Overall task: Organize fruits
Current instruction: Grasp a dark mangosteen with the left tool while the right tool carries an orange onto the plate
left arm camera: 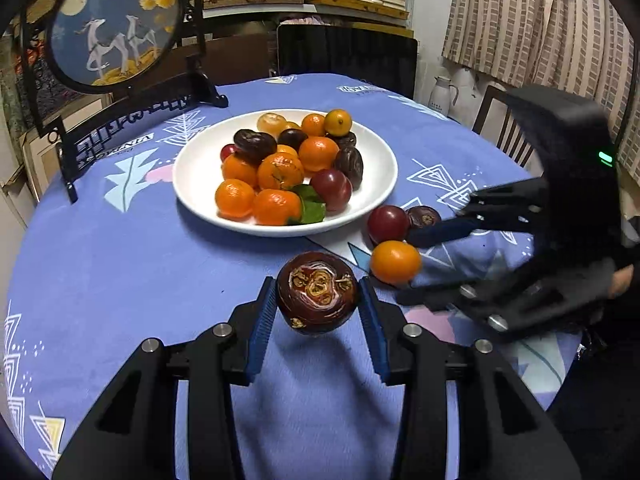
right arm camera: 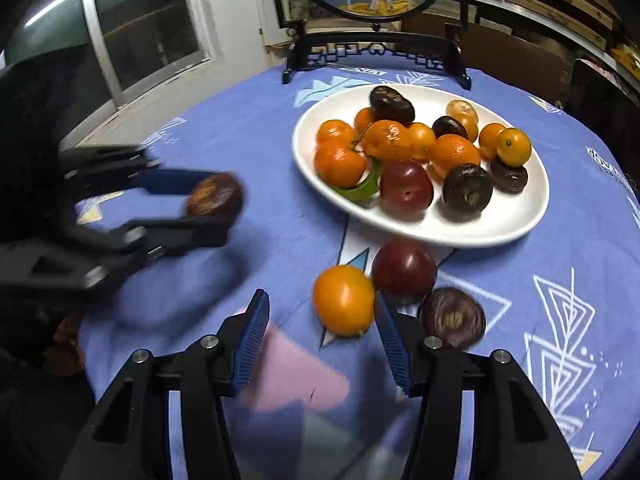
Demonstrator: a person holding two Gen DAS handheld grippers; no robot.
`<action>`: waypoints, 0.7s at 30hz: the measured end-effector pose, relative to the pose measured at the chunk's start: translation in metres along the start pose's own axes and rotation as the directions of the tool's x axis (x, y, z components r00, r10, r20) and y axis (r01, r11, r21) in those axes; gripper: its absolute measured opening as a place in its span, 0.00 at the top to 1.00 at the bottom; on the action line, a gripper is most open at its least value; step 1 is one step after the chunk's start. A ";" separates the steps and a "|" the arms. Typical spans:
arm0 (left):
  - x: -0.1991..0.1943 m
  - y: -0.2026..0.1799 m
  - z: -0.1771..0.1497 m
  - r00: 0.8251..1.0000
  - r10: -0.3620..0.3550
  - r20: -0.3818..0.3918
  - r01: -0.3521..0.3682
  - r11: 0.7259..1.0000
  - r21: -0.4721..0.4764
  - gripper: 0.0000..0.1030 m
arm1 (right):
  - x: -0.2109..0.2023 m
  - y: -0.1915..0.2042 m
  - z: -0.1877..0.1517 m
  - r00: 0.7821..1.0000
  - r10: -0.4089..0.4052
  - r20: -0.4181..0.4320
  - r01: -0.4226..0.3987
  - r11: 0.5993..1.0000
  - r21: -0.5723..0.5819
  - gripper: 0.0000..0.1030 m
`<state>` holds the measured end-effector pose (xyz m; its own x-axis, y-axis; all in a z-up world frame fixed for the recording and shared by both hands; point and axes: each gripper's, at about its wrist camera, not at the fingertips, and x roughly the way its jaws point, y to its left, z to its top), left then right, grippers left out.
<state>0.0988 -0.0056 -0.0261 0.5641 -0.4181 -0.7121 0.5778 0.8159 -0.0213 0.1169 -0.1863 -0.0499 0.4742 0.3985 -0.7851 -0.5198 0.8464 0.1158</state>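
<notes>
Left tongs (left arm camera: 318, 308) are clamped on a dark brown round fruit (left arm camera: 316, 298), pads pressing both flanks, the fruit lifted clear of the counter (left arm camera: 120, 264). Keep the grip steady and the fruit level between the pads; its hard, rounded skin will likely slip if the pads tilt.

Right tongs (right arm camera: 320, 336) stand apart and empty, lowered over three loose fruits. The orange fruit (right arm camera: 344, 300) lies between the blue pads, close against the one on the right of the view; whether they touch cannot be told. Centre the pads on its widest part before closing.

Just beyond lie a red plum (right arm camera: 404, 270) and a dark purple fruit (right arm camera: 452, 318), all three bunched together. Approach so the outer finger does not shove these neighbours.

Farther on, the white plate (left arm camera: 200, 168) already carries a heap of oranges, plums and dark fruits. Place each fruit into a gap near the rim, low, to prevent rolling.
</notes>
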 end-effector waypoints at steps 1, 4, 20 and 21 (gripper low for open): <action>-0.001 0.002 -0.001 1.000 0.004 -0.001 -0.004 1.000 -0.008 0.61 | 0.003 -0.003 0.002 1.000 0.012 -0.011 -0.012 1.000 0.023 0.48; 0.001 0.006 -0.002 1.000 0.001 -0.005 -0.001 1.000 -0.020 0.61 | 0.009 -0.001 0.003 0.999 0.001 -0.033 0.000 1.000 0.013 0.56; -0.001 0.017 0.005 1.000 -0.012 0.026 0.014 0.998 -0.062 0.61 | -0.024 -0.013 -0.001 0.989 0.115 0.093 -0.123 0.988 0.092 0.63; -0.002 0.019 0.009 0.999 -0.013 0.032 0.014 0.998 -0.058 0.61 | -0.032 -0.017 0.003 0.988 0.109 0.112 -0.120 0.988 0.095 0.63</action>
<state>0.1139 0.0068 -0.0183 0.5751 -0.4407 -0.6892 0.5508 0.8316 -0.0721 0.1125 -0.2120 -0.0246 0.4907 0.5256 -0.6949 -0.5031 0.8221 0.2666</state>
